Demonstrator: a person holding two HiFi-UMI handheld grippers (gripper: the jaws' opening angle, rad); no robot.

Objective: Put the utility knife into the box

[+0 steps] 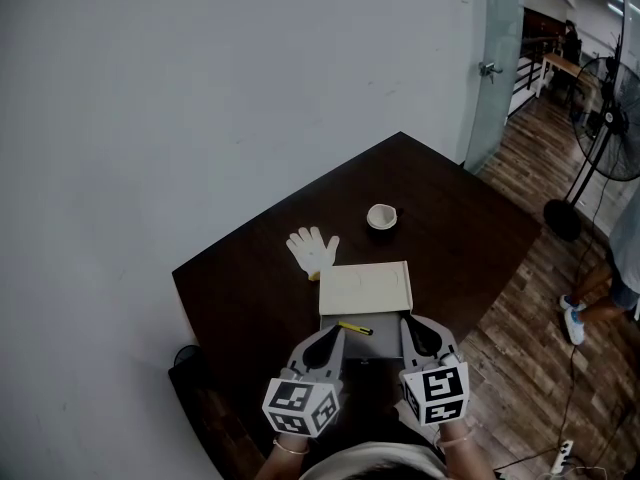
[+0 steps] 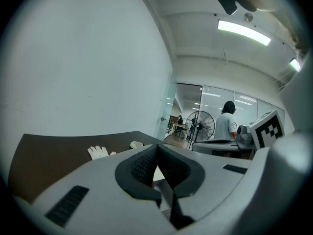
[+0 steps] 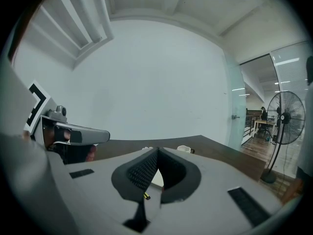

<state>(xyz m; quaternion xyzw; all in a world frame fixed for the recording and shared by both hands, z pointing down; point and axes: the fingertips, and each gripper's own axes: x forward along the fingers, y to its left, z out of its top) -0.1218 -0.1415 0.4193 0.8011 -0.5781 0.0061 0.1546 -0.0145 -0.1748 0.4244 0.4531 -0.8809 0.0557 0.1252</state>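
Note:
An open box sits at the table's near edge, its cream lid [image 1: 365, 288] folded back and its grey inside [image 1: 380, 340] showing. A yellow utility knife [image 1: 355, 328] lies in that grey part; a sliver of the knife [image 3: 145, 196] shows through the right jaws' gap. My left gripper [image 1: 328, 336] [image 2: 157, 148] is at the box's left side, my right gripper [image 1: 415, 326] [image 3: 157, 152] at its right side. Both are shut with nothing between the pads, and both are raised, pointing level across the table.
A white glove [image 1: 312, 248] [image 2: 98, 152] lies beyond the box and a small white cup [image 1: 381, 216] [image 3: 183, 148] stands farther back. A standing fan [image 1: 610, 118] and a person [image 1: 605, 283] are on the wooden floor to the right. A glass door [image 1: 495, 68] is behind.

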